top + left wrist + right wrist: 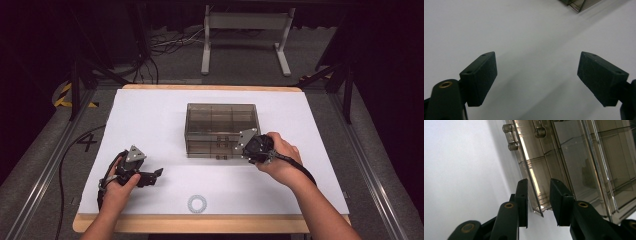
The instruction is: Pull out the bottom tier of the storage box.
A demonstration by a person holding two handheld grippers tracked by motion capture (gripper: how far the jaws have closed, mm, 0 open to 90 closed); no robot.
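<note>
One smoky clear plastic box (221, 129) is sitting on the white-covered counter (150, 120), and two tools are working around it. The box is lying near the middle of the counter, its long axis running across from the person's left to right, its hinged front face turned toward the person. Small hinge knobs (509, 137) are showing along that front edge in the right gripper view.

The right tool (246, 142) is sitting at the box's front right corner, and its jaws are straddling a thin clear panel (535, 192) of the box, one jaw on each side; they are standing at a middling gap, and I cannot tell whether the pads are pressing on the panel.

The left tool (159, 173) is resting well to the front left of the box, apart from it, its jaws spread wide with nothing between them. One small printed ring (197, 203) is lying in front of the box, near the counter's front edge.
</note>
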